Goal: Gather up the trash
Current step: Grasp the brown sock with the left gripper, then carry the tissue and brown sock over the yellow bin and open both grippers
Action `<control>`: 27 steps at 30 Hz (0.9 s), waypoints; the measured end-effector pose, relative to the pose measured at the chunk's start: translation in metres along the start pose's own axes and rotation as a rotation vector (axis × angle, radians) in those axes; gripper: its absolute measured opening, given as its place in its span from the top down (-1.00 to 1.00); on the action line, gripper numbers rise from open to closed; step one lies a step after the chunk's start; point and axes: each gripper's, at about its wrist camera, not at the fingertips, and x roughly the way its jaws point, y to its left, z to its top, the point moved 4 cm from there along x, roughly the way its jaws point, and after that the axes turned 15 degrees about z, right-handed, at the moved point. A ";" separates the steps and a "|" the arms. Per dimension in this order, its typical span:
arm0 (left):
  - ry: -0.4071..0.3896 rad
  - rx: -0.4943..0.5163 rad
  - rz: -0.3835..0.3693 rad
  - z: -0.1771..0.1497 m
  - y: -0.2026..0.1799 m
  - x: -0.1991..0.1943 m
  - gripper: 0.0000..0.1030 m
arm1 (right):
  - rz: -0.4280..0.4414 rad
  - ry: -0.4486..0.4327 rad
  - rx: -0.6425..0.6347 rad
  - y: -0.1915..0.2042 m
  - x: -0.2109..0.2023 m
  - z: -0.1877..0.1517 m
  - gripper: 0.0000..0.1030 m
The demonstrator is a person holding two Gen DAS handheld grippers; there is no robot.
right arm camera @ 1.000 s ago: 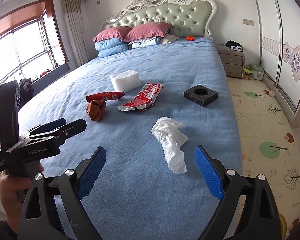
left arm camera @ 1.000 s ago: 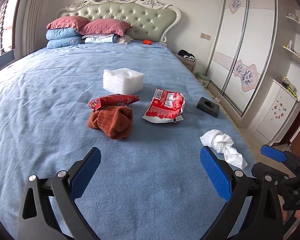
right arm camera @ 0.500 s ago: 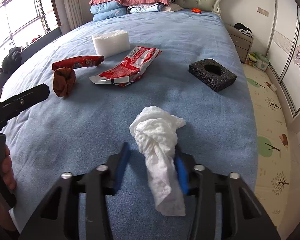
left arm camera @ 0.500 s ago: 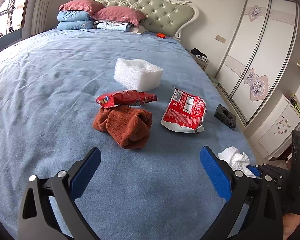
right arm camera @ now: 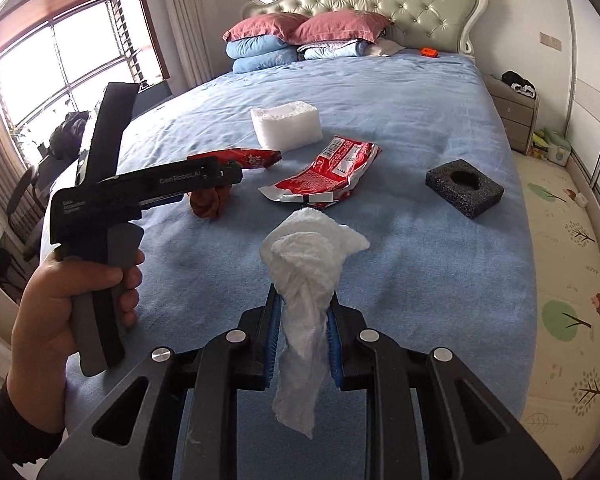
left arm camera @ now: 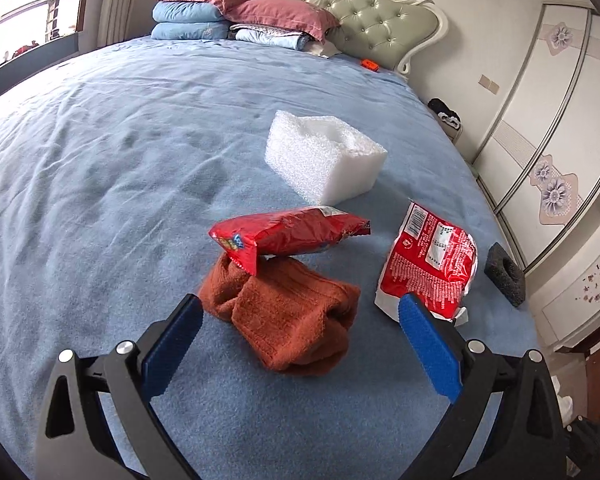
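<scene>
**Tissue pinched, left gripper lining up on the wrapper pile**

Step in hand: 1 piece of trash is already held, a 2nd is being approached. The left gripper (left arm camera: 300, 344) has its jaws spread wide; they've just eased in a touch, w/ nothing pressed between them. Framed between its blue pads on the bed (left arm camera: 99, 168) is the rust-brown sock bundle (left arm camera: 287, 312), and resting on the bundle's far end is the small red snack packet (left arm camera: 287, 234). Behind those, toward the headboard, sits the white foam block (left arm camera: 324, 160). Right of the sock lies the larger red wrapper (left arm camera: 428, 264), its near corner just behind the right pad. Close to the bed's right edge is the black foam piece (left arm camera: 504, 274).

The right gripper (right arm camera: 302, 332) has snapped closed and is pinching the white tissue wad (right arm camera: 304, 264) around its waist; the tail hangs below the pads.

Next move, as I read it: the sock prob. isn't trash, so the left jaws must go for the small packet on top w/o dragging the sock, or shift right to the big wrapper. Thin foil on soft bedding calls for a low, flat pinch.

View diffs: only the right wrist cam shows the tissue grip and the person's left hand (right arm camera: 63, 304) on the handle. Only the left cam shows the packet overlapping the sock. No bin appears in either view.
</scene>
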 end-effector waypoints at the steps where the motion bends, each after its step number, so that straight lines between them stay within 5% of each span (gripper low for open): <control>1: 0.015 -0.003 -0.001 0.000 0.000 0.003 -0.69 | -0.012 0.000 -0.007 0.001 -0.001 -0.002 0.60; 6: 0.026 -0.031 -0.024 -0.003 0.006 0.005 -0.09 | -0.003 -0.004 0.020 0.000 -0.007 -0.012 0.60; 9: 0.016 -0.017 -0.037 -0.007 0.006 -0.002 0.07 | 0.003 -0.011 0.018 0.003 -0.011 -0.014 0.60; 27: -0.030 0.247 -0.318 -0.106 -0.017 -0.119 0.12 | -0.025 -0.082 0.031 0.035 -0.056 -0.047 0.60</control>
